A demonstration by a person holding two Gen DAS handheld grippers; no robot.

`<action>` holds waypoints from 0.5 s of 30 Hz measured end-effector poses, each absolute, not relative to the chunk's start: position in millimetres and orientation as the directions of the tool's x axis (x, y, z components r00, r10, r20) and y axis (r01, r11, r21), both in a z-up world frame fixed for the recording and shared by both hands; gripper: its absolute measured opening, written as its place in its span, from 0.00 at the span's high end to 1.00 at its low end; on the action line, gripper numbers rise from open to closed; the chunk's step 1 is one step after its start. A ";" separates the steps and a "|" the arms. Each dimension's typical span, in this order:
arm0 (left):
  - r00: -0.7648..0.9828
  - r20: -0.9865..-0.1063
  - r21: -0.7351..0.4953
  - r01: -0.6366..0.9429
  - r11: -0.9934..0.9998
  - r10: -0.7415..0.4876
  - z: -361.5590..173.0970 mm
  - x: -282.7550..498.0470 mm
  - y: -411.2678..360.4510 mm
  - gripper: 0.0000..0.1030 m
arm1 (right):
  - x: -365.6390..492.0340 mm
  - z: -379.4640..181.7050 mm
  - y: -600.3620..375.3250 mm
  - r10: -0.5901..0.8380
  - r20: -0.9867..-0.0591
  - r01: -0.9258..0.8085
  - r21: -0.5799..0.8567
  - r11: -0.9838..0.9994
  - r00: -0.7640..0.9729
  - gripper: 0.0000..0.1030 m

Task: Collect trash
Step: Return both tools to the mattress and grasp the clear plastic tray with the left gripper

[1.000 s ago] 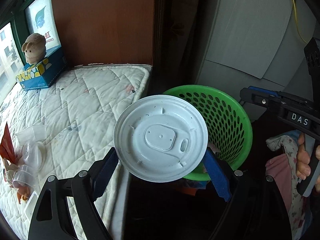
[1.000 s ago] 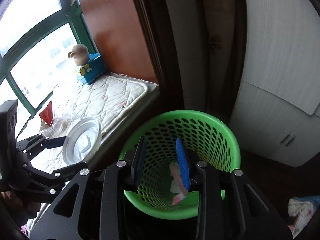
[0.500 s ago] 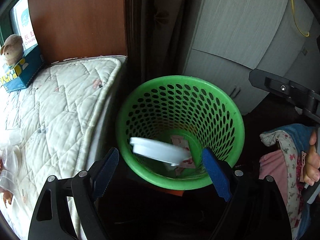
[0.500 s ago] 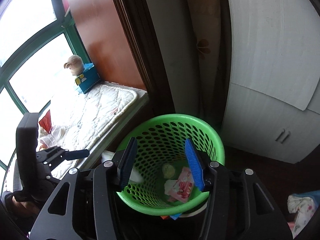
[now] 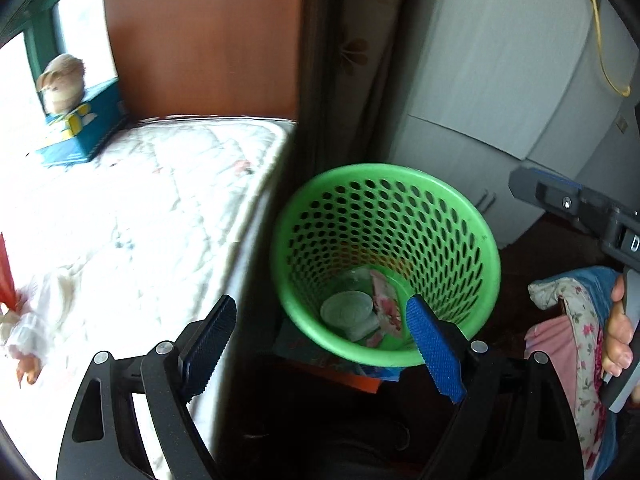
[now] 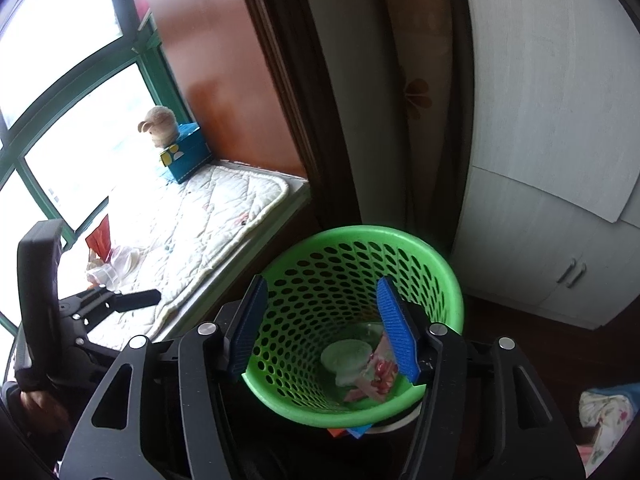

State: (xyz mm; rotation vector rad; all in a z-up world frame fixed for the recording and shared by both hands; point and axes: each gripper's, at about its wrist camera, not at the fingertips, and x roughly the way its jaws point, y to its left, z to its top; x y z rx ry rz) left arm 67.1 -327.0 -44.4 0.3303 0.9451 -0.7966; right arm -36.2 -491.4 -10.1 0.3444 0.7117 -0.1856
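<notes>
In the green basket (image 5: 486, 240), white lid (image 5: 347, 309) below spread left fingers (image 5: 434, 350)

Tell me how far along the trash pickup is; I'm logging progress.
Done: a white lid and pink wrapper lie in the green basket. In hand: nothing; left gripper and right gripper are open. Left: clear plastic pieces and red packet on the mattress.

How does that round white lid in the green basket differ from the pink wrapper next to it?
The white lid is round, plain and stiff-looking; the pink wrapper is angular, printed and crumpled. The lid lies fairly flat near the middle of the bottom, while the wrapper leans up at its side. Both lie at the bottom of the green basket, touching each other, with neither gripper holding them.
</notes>
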 end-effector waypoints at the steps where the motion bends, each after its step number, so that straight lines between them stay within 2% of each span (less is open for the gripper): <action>1: 0.349 -0.820 -0.074 0.722 0.688 -0.454 -42.5 69.3 -320.6 0.19 | -35.0 -9.5 -489.0 -0.046 -0.664 0.276 0.246 0.929 0.746 0.41; 15: 0.514 -0.806 -0.010 0.485 0.875 -0.294 -25.1 118.3 -209.2 0.19 | -8.9 -8.6 -447.9 0.019 -0.669 0.194 0.242 0.951 0.743 0.37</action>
